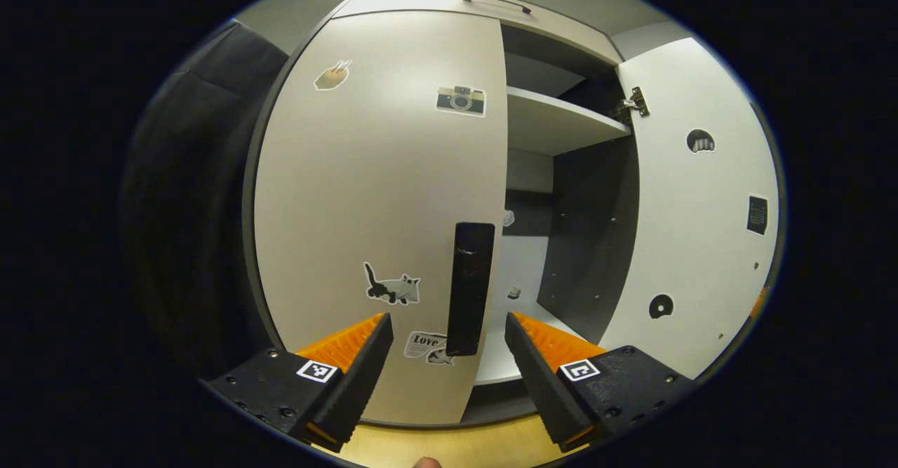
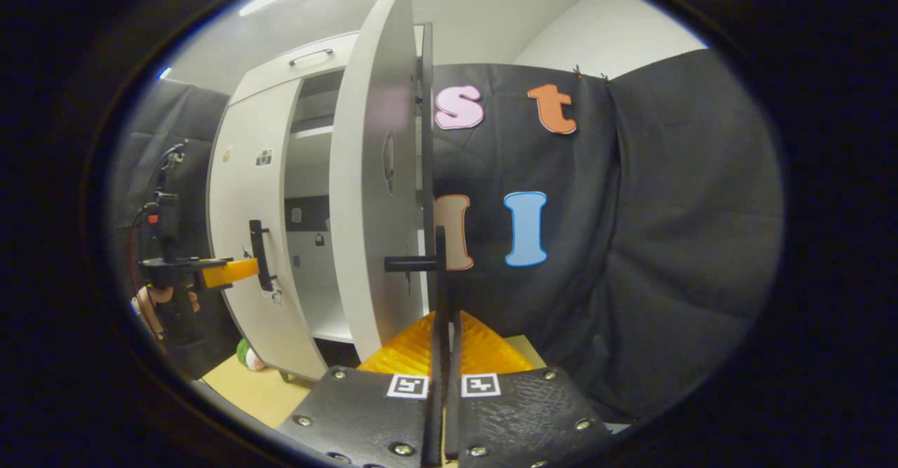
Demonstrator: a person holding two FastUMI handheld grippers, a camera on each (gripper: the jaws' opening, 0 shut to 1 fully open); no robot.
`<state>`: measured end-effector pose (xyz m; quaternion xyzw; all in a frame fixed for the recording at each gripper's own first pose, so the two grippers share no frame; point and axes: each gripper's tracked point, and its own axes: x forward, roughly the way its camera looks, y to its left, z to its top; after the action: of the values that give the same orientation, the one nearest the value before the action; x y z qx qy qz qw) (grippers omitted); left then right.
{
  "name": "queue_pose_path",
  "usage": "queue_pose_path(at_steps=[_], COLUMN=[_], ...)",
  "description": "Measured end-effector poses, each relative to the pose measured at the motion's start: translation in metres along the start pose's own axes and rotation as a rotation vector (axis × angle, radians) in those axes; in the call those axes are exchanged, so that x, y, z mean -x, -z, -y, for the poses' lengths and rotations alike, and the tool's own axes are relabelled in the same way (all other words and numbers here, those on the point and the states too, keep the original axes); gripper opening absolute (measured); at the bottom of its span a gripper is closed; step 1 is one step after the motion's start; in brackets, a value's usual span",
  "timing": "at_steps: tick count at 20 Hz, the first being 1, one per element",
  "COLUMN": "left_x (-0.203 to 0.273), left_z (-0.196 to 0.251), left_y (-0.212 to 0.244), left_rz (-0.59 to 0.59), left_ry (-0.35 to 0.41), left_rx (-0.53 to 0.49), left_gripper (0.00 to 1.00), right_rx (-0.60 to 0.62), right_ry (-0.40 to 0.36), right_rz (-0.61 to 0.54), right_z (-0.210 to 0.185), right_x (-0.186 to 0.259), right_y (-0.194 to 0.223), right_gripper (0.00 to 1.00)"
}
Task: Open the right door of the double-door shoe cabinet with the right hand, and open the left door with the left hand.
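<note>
The white shoe cabinet's left door (image 1: pixel 379 194) is closed and carries several stickers. Its black vertical handle (image 1: pixel 470 289) stands near the door's right edge. My left gripper (image 1: pixel 447 322) is open, one finger on each side of that handle's lower end, not pressing it. The right door (image 1: pixel 694 208) is swung wide open, showing a shelf (image 1: pixel 561 124). In the right gripper view that right door (image 2: pixel 372 194) is seen almost edge-on, and my right gripper (image 2: pixel 442 324) is shut on its black handle (image 2: pixel 440 264). The left gripper (image 2: pixel 228 271) shows there by the left door's handle (image 2: pixel 259 254).
Above the doors is a top panel with a slim handle (image 1: pixel 497 1). Black cloth walls (image 2: pixel 631 243) stand close on both sides of the cabinet. The floor (image 2: pixel 252 391) is light wood, with a small green and white object (image 2: pixel 245 354) by the cabinet's foot.
</note>
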<state>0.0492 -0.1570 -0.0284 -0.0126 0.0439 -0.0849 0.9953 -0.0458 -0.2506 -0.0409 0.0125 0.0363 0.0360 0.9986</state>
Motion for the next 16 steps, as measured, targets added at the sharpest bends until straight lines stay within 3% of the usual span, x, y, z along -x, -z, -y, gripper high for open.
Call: queue_pose_path(at_steps=[1, 4, 5, 10, 11, 16], left_x=[-0.004, -0.018, -0.021, -0.031, -0.032, -0.043], left_z=[0.001, -0.001, -0.002, 0.003, 0.003, 0.004], left_y=[0.004, 0.006, 0.005, 0.0, -0.001, 0.004], left_rz=[-0.011, -0.017, -0.013, 0.0, 0.001, -0.016], left_ry=[-0.008, -0.046, -0.059, -0.062, -0.066, -0.074], left_rx=[-0.004, -0.031, -0.039, -0.065, -0.067, -0.059], left_gripper=[0.96, 0.92, 0.84, 0.71, 0.63, 0.57], right_rx=[0.016, 0.059, 0.057, -0.009, -0.005, -0.021], right_ry=[-0.008, -0.019, -0.024, -0.057, -0.055, 0.029], right_rz=[-0.009, -0.034, -0.03, -0.027, -0.029, 0.002], right_z=[0.001, 0.001, 0.002, 0.003, 0.004, 0.029], right_x=[0.0, 0.003, 0.005, 0.019, 0.022, 0.041], right_y=[0.004, 0.017, 0.017, 0.02, 0.02, 0.013], right_gripper=[0.07, 0.03, 0.03, 0.03, 0.03, 0.03])
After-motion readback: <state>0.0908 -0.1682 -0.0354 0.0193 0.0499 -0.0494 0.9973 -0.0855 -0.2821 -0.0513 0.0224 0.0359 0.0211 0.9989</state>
